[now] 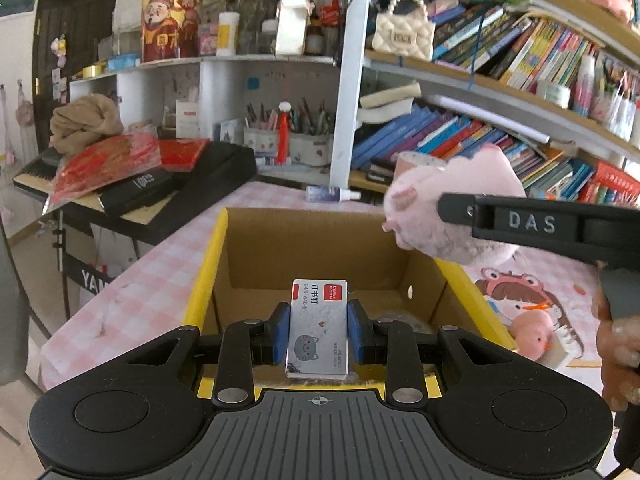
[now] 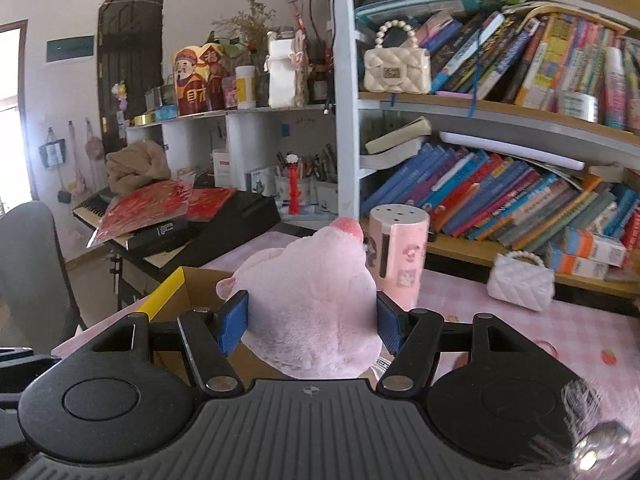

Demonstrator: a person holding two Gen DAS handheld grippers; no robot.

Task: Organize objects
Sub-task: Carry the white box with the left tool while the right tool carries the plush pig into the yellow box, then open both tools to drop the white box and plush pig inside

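Setting: crowded bookshelves behind a pink-checked table (image 1: pixel 160 264).
Left tool (image 1: pixel 318 330): clenched on a small staple box (image 1: pixel 318 332), blue pads pressing both its sides; the box hangs over the open cardboard box (image 1: pixel 316 248) directly ahead and below.
Right tool (image 2: pixel 312 322): half open, gripping a pink plush toy (image 2: pixel 316 300) by its flanks, just beside the carton's right rim.
Step in hand: likely dropping both items into the carton.
Doing it well: bring each tool inside the yellow-edged walls before releasing; keep the two apart so the plush doesn't knock the staple box.
Beyond: pink canister (image 2: pixel 398 256), white purse (image 2: pixel 520 280).
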